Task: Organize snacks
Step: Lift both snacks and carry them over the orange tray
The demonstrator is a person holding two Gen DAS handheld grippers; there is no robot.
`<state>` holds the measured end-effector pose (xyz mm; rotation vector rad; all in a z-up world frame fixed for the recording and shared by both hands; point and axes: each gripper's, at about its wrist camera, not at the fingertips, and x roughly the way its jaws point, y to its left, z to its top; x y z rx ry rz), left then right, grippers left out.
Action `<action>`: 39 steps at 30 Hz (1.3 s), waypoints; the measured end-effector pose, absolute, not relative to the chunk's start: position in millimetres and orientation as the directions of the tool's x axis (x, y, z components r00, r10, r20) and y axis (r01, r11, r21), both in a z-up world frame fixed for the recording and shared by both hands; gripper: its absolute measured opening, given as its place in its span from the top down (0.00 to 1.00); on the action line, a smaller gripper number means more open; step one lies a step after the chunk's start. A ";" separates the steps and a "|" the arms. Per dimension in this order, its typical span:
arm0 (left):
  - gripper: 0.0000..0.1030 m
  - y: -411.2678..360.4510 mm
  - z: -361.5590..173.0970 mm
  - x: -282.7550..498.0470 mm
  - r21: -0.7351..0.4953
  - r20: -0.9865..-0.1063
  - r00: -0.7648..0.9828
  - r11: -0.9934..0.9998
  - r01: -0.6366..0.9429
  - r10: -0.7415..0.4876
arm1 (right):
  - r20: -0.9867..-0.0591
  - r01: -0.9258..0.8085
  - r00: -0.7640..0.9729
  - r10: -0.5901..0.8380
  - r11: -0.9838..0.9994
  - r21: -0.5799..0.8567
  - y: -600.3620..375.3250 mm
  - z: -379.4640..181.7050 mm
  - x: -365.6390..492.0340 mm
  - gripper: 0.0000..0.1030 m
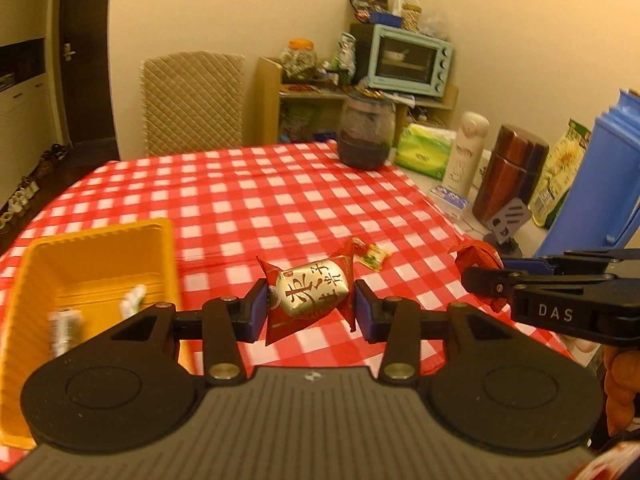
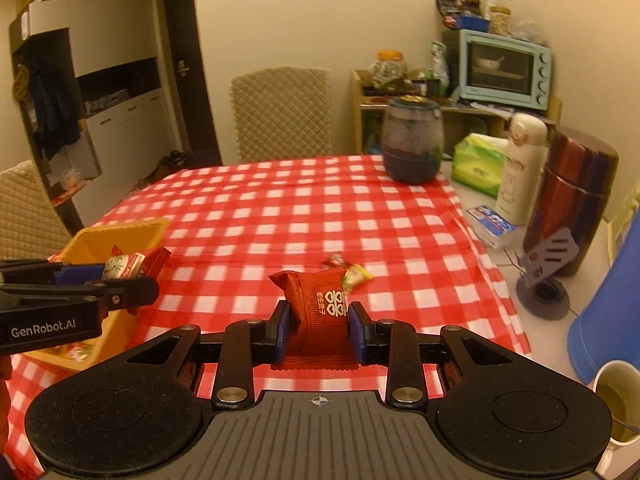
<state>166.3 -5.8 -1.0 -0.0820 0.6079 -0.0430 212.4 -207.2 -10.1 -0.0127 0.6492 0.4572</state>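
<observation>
Red-check cloth counter: L hand-held gripper clamps gold-red foil snack pack, R hand-held gripper clamps red crinkly snack pouch; both prob light, soft, slippery, grip mid-body.

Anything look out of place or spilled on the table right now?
Nothing spilled or damaged. Two small wrapped candies lie loose on the checked tablecloth, outside the yellow bin. Each tool grips a red snack packet squarely.
</observation>
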 end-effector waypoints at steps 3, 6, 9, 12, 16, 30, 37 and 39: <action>0.60 8.3 8.4 154.2 -0.094 -0.560 0.827 0.996 -0.005 -0.048 | -0.575 -0.450 0.718 0.392 0.892 0.047 -190.8 2.2 201.1 0.70; 0.60 23.9 15.7 141.7 -0.098 -0.547 0.837 0.995 -0.033 -0.026 | -0.576 -0.474 0.689 0.440 0.875 0.102 -181.6 11.6 197.5 0.70; 0.60 38.9 20.5 131.0 -0.100 -0.543 0.839 0.993 -0.056 -0.007 | -0.571 -0.500 0.687 0.449 0.863 0.077 -164.3 17.9 190.1 0.70; 0.60 54.0 23.3 121.2 -0.095 -0.544 0.839 0.992 -0.081 0.017 | -0.568 -0.524 0.669 0.479 0.846 0.096 -148.0 19.9 185.4 0.70; 0.60 75.2 23.2 109.9 -0.091 -0.547 0.836 0.989 -0.116 0.048 | -0.566 -0.554 0.647 0.511 0.825 0.112 -122.2 18.0 181.2 0.70; 0.61 147.6 -5.3 97.2 -0.079 -0.595 0.795 0.975 -0.206 0.119 | -0.586 -0.638 0.561 0.585 0.757 0.144 -35.3 -16.0 186.6 0.70; 0.61 168.3 -22.8 104.1 -0.064 -0.619 0.775 0.975 -0.212 0.128 | -0.591 -0.654 0.534 0.604 0.739 0.164 -3.7 -38.2 200.2 0.70; 0.61 172.6 -26.9 106.9 -0.058 -0.617 0.777 0.978 -0.203 0.124 | -0.595 -0.655 0.525 0.609 0.735 0.174 1.6 -45.3 202.3 0.70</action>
